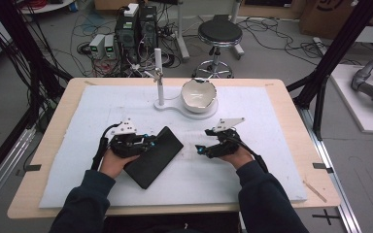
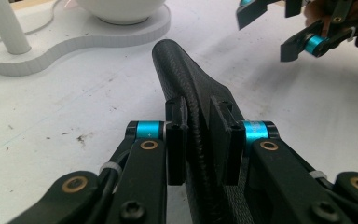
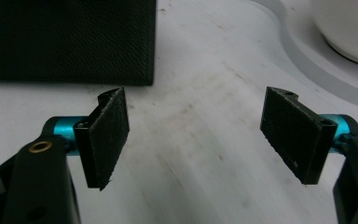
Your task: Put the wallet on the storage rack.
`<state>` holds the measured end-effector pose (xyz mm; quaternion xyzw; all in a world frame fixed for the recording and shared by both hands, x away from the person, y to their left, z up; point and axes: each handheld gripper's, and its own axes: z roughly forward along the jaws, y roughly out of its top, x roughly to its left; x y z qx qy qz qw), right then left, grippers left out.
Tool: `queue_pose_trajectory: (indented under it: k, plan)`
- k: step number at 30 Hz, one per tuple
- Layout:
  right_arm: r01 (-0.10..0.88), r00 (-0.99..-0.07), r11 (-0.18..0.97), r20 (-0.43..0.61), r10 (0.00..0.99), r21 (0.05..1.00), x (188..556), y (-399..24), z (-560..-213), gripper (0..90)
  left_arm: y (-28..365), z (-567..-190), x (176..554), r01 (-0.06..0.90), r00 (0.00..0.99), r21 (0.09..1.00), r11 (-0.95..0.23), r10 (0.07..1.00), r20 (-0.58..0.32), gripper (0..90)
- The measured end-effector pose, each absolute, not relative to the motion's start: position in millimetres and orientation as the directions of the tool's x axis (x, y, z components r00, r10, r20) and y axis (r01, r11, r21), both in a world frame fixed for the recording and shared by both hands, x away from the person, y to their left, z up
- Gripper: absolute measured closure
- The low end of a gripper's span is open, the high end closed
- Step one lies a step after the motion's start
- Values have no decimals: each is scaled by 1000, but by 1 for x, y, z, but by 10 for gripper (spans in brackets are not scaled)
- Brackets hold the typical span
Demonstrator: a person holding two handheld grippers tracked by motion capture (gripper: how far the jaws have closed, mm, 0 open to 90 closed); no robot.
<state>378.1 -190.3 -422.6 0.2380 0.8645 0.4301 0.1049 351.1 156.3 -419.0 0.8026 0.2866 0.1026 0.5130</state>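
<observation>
Left gripper is pinching the near edge of the black textured pouch; I'm seeing its fingers clamping it from both sides. Pouch is lying diagonally on the white mat covering the tabletop, left of centre. Right gripper is hovering just over the mat with fingers spread wide, holding nothing. White bowl is sitting on its white stand at the far side.
</observation>
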Motion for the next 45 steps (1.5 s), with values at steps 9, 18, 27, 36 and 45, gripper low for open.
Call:
queue_pose_trajectory:
  k: [9, 18, 27, 36, 45]
  plan:
    - [327, -892, 520, 77, 445, 789, 390, -163, -427, 243, 151, -418, 354, 328, 843, 889, -320, 523, -123, 768]
    - [318, -909, 546, 85, 408, 775, 393, -147, -433, 243, 139, -413, 355, 273, 882, 899, -343, 462, -92, 776]
    - [308, -930, 559, 121, 346, 770, 394, -139, -435, 398, 136, -415, 360, 291, 886, 890, -352, 450, -112, 775]
    - [346, -924, 559, 169, 344, 754, 397, -146, -432, 583, 136, -418, 364, 319, 882, 884, -342, 450, -144, 739]
    - [324, -930, 576, 141, 339, 750, 393, -150, -426, 649, 140, -419, 367, 382, 855, 862, -334, 481, -193, 509]
